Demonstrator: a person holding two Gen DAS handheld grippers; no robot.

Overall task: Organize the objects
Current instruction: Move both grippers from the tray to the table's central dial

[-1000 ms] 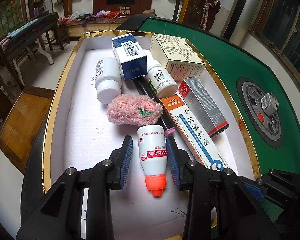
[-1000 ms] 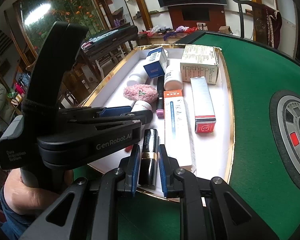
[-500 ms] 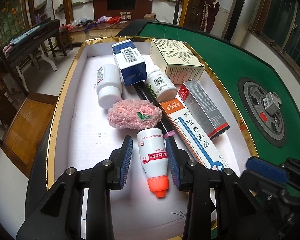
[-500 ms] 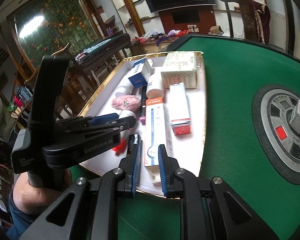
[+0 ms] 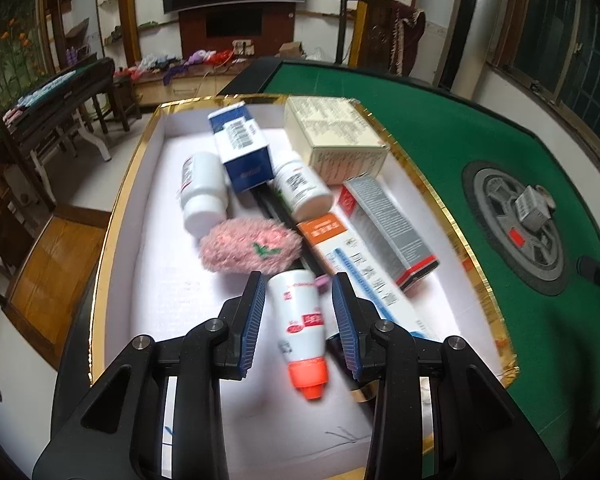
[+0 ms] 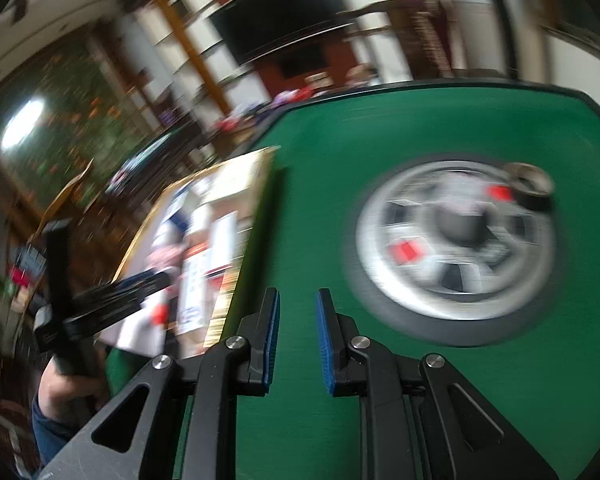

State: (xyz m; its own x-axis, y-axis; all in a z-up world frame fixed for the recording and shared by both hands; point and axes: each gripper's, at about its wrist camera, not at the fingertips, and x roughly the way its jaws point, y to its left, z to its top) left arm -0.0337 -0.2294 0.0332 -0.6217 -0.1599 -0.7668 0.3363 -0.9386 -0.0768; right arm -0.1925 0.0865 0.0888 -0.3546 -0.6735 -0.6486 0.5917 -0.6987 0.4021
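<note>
- Right gripper (image 6: 297, 336) had swung off the tray (image 6: 236, 280) and out over the green tabletop (image 6: 340, 140); a second earlier it pinched a dark tube over the tray's near edge, now nothing sat between its fingers (image 6: 269, 336). View heavily blurred.
- Fingers drawn in to their narrowest, a slim gap showing, nothing in it. Judged: tube dropped off in the tray, one item placed, right hand free for the next pick.
- Tray (image 5: 116, 240) sat along the tabletop's left edge, gold rim, white floor; boxes and bottles crowded toward its far right corner.
- Left gripper (image 5: 298, 320) barely shifted: same spot near the tray's near edge, angled down.
- Its fingers (image 5: 252, 320) part-spread either side of the white bottle with orange cap (image 5: 300, 320); contact unclear through the blur, bottle looked to lie on the tray floor.
- Pink fuzzy item (image 5: 250, 246) just beyond the bottle, touching or nearly.
- Person's hand (image 6: 66, 388) held the left gripper's handle at the tabletop's near left edge.
</note>
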